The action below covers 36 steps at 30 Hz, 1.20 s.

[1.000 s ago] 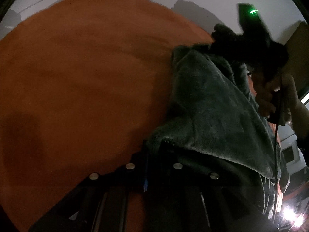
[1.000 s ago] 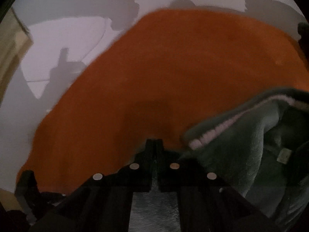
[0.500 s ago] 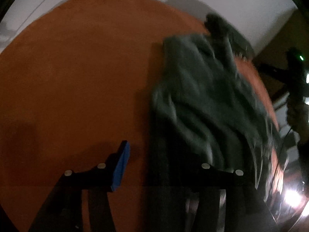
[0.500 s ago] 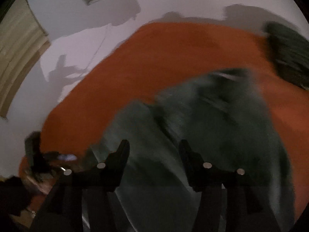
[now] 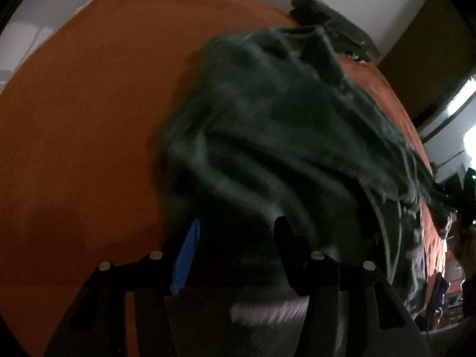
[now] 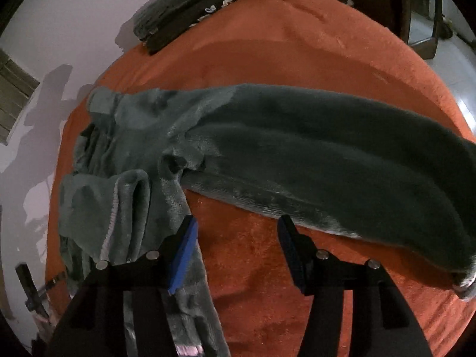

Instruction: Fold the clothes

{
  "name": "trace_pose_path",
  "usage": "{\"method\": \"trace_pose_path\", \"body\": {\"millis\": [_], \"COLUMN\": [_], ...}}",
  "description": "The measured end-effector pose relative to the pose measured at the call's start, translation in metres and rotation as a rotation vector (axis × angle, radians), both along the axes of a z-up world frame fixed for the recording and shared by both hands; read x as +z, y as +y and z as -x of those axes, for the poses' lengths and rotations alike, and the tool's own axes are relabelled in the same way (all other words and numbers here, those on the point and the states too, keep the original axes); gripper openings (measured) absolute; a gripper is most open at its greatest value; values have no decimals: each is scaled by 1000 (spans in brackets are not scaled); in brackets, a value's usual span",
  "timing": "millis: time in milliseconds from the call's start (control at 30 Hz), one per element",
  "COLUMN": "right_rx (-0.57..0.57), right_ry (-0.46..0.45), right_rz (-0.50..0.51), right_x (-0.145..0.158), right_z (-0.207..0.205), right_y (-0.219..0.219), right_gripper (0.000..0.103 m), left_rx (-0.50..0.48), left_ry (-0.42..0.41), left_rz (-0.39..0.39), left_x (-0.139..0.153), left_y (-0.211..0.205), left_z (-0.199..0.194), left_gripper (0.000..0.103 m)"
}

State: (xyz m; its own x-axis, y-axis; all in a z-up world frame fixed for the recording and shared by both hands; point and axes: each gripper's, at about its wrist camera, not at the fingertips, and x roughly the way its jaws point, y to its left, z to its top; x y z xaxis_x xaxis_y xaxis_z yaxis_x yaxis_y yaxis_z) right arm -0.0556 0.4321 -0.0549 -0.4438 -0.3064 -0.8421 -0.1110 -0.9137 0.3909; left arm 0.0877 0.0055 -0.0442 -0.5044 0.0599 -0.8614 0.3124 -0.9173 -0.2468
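Note:
A dark grey-green fleece garment (image 6: pixel 297 154) lies spread across the orange blanket (image 6: pixel 297 44), one long part stretching to the right, its waist bunched at the left. My right gripper (image 6: pixel 236 232) hovers open above the blanket just below the long part, holding nothing. In the left wrist view the same fleece garment (image 5: pixel 282 136) rises in rumpled folds straight ahead. My left gripper (image 5: pixel 236 232) is open close to its near edge, fabric lying between and under the fingers without being pinched.
A folded stack of dark clothes (image 6: pixel 184 9) sits at the blanket's far edge by the white wall, also visible as dark clothes (image 5: pixel 333 26). A wooden piece of furniture (image 6: pixel 416 12) stands at the upper right. The other gripper (image 6: pixel 32 291) shows at the lower left.
Both grippers were shut on the fleece garment a second ago; they opened and let it drop. The garment now lies spread on the blanket, and the right gripper has pulled back above it.

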Motion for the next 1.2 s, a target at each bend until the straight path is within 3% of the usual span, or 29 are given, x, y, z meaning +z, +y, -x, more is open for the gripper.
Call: {"method": "trace_pose_path", "body": {"millis": [67,167,300,467,600,633,733,800,900,1067,1200], "right_rx": [13,-100,-196,-140,98,210,495,619,591,412,504], "right_ry": [47,38,-58,-27,81,111,168,192,154,83,70], "right_rz": [-55,-69,21,80,77,67,-19,-107,-223,-67,-42], "right_x": [7,3,-14,-7,12,16,20,17,9,3,9], "right_z": [-4,-16,-26,-36,-21,-18,-14,-2,29,62,104], "right_y": [0,23,50,38,-48,-86,-180,-232,-249,-205,-232], "right_gripper": [55,55,55,55,55,55,55,55,55,55,55], "left_rx": [-9,-26,-74,-130,-127,-122,-109,-105,-105,-119,-166], "left_ry": [14,27,3,-41,-42,-40,-35,-31,-16,24,36], "left_rz": [6,-1,20,68,57,50,29,12,-10,-37,-34], "left_x": [3,4,-4,-20,-24,-24,-26,-25,-20,-8,-7], "left_y": [8,21,48,71,78,79,82,80,77,85,99], "left_z": [14,23,31,38,40,41,43,36,18,9,24], "left_gripper": [58,58,59,59,59,59,59,59,59,59,60]}}
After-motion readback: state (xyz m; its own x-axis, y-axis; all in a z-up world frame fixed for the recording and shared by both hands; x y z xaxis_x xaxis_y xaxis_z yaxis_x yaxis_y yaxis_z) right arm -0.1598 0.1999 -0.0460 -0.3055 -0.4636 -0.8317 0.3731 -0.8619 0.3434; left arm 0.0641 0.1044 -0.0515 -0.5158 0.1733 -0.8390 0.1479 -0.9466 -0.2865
